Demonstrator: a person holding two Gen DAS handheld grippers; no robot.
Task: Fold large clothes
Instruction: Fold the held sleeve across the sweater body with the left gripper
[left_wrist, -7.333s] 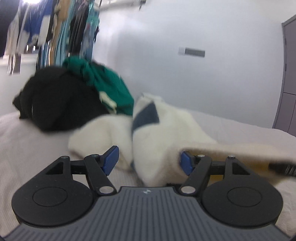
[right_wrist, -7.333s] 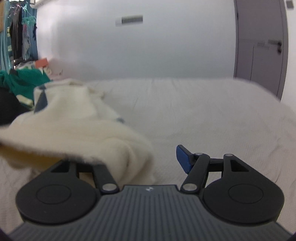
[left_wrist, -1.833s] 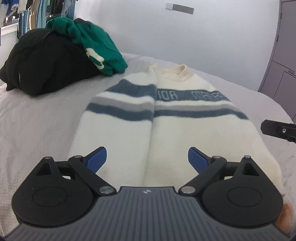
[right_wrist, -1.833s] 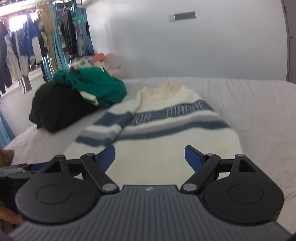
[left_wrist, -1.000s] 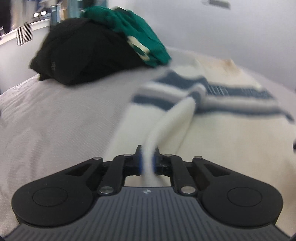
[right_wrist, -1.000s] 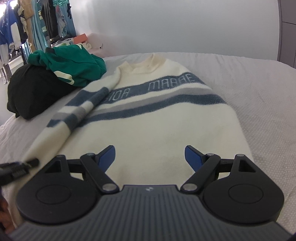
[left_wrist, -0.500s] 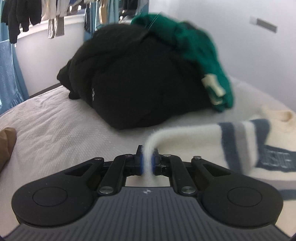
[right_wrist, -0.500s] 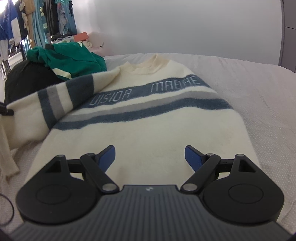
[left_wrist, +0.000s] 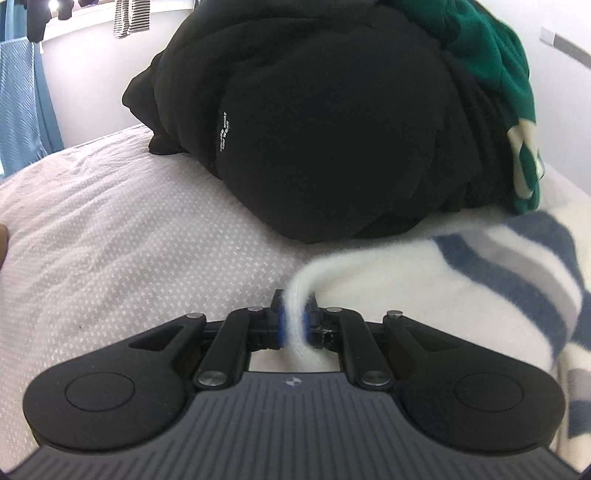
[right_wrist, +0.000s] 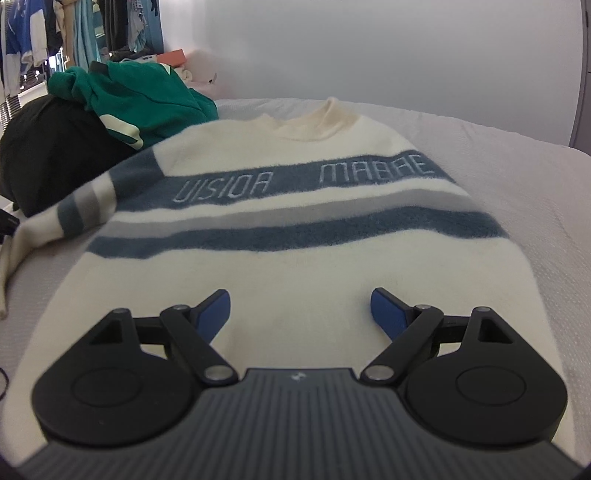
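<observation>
Lying flat on the bed (right_wrist: 517, 155), front up with its collar at the far end, the cream sweater (right_wrist: 295, 258) with blue and grey bands fills the ground just ahead of the right gripper (right_wrist: 300, 308), whose blue pads stand spread wide above the lower body of the knit, pinching nothing. What has changed is the sleeve (left_wrist: 461, 280): a second ago it still lay folded along the sweater's side, and now it has been drawn straight out sideways, away from the body, its cuff end pressed tight between the pads of the left gripper (left_wrist: 295, 321), which has carried it close to the dark pile. From the right gripper's place that sleeve (right_wrist: 74, 214) runs off to the left, lifted a little and sagging towards the bed. Beyond the left gripper, directly ahead and very near, sits a bulky black garment (left_wrist: 325, 122) with a green garment (left_wrist: 495, 74) heaped on its far right side; hanging clothes show along the wall further off. Judging from this, the sleeve is being laid out flat before the real folding begins, so the task is at an early stage; the other sleeve cannot be made out here, and the black heap leaves little free bed for the stretched sleeve to rest on
</observation>
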